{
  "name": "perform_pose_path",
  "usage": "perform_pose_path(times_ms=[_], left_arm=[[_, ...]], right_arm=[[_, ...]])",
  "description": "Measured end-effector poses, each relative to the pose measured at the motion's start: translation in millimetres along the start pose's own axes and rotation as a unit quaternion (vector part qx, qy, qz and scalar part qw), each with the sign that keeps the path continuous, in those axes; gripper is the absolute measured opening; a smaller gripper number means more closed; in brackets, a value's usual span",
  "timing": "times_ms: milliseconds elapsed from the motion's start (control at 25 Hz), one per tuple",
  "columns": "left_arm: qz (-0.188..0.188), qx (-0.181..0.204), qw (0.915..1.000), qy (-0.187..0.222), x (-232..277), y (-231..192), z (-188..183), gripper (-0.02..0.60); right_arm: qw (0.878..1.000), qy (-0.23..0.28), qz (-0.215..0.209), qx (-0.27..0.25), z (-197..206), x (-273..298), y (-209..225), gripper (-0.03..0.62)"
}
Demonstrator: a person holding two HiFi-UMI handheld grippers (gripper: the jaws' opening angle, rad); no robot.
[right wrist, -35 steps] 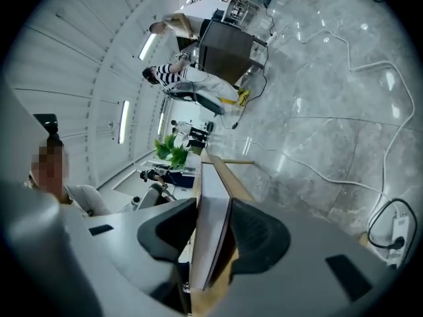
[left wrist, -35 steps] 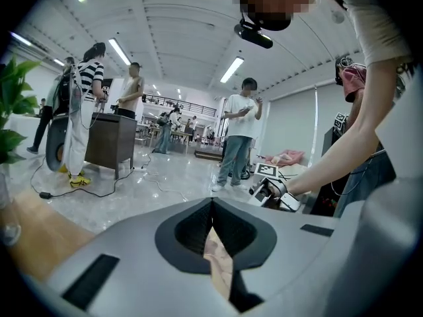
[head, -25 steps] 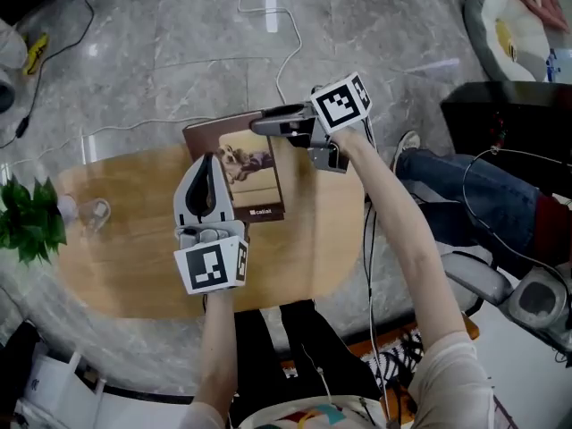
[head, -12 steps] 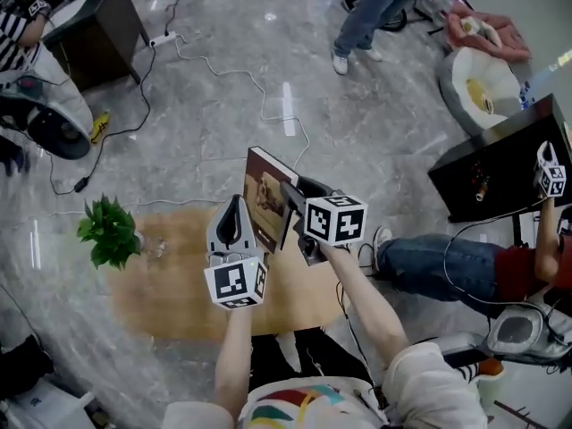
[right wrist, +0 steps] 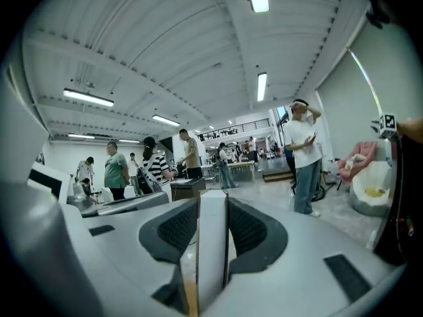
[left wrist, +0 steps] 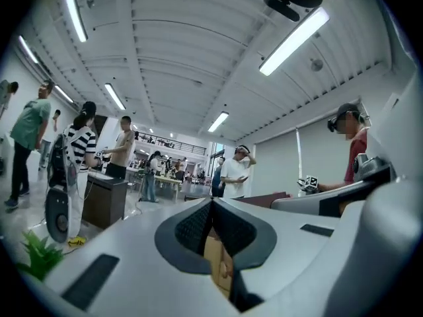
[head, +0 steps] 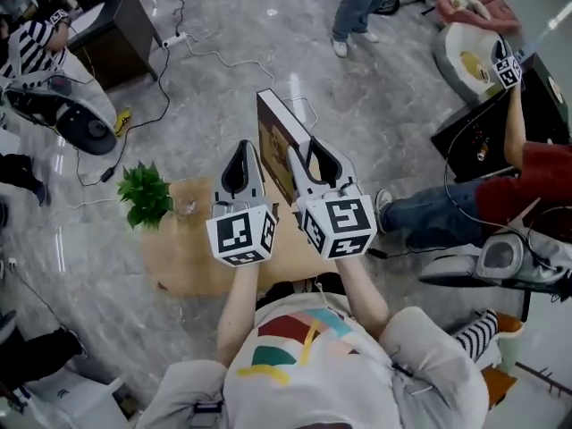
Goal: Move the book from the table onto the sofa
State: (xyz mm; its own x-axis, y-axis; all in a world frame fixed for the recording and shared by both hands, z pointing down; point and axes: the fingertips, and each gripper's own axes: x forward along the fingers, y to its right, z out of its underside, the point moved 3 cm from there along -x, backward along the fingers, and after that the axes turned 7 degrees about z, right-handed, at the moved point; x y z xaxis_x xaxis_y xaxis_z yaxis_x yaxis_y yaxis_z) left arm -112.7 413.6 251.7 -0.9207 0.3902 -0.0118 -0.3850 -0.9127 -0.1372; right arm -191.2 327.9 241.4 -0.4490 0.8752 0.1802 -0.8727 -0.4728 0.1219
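The book [head: 273, 132] stands on edge above the bench [head: 183, 257], pinched in the right hand-held gripper [head: 311, 161], its long axis running straight ahead (the left hand-held gripper [head: 241, 166], pressed together and empty, hovers just beside).

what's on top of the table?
On the table: a green plant and a clear glass, left end. The left gripper, right gripper and held book cover its right part.

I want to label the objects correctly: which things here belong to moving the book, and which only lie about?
For the job: book, clamped upright in the right gripper; wooden table.
Only lying about: potted plant at the table's end; cables on the floor; black cabinet.
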Motion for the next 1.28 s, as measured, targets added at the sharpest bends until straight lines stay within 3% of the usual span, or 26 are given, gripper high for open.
perform_pose_path(times_ms=[240, 560, 680, 800, 920, 1000, 1120, 1280], left_arm=[[0.049, 0.013, 0.9987, 0.011, -16, 9, -11, 0.008], [0.135, 0.009, 0.9908, -0.010, -11, 64, 2, 0.008], [0.192, 0.009, 0.9813, -0.010, -9, 109, 8, 0.008], [0.258, 0.007, 0.9659, -0.016, -6, 167, 23, 0.008], [0.317, 0.011, 0.9480, -0.025, -2, 230, 33, 0.008], [0.367, 0.008, 0.9299, -0.027, -3, 281, 34, 0.008], [0.466, -0.002, 0.8847, -0.024, -28, 379, 33, 0.008], [0.569, -0.014, 0.8218, -0.033, -108, 506, 45, 0.008]], right_arm=[[0.999, 0.031, 0.036, -0.012, -4, -33, -12, 0.150], [0.993, 0.017, 0.115, 0.024, 15, -92, 27, 0.149], [0.984, 0.025, 0.169, 0.046, 23, -135, 54, 0.149], [0.969, 0.038, 0.237, 0.059, 32, -186, 88, 0.149], [0.952, 0.040, 0.295, 0.065, 39, -235, 122, 0.149], [0.935, 0.044, 0.344, 0.070, 41, -277, 140, 0.149], [0.891, 0.060, 0.444, 0.075, 44, -365, 160, 0.149], [0.827, 0.080, 0.550, 0.087, 64, -504, 170, 0.149]])
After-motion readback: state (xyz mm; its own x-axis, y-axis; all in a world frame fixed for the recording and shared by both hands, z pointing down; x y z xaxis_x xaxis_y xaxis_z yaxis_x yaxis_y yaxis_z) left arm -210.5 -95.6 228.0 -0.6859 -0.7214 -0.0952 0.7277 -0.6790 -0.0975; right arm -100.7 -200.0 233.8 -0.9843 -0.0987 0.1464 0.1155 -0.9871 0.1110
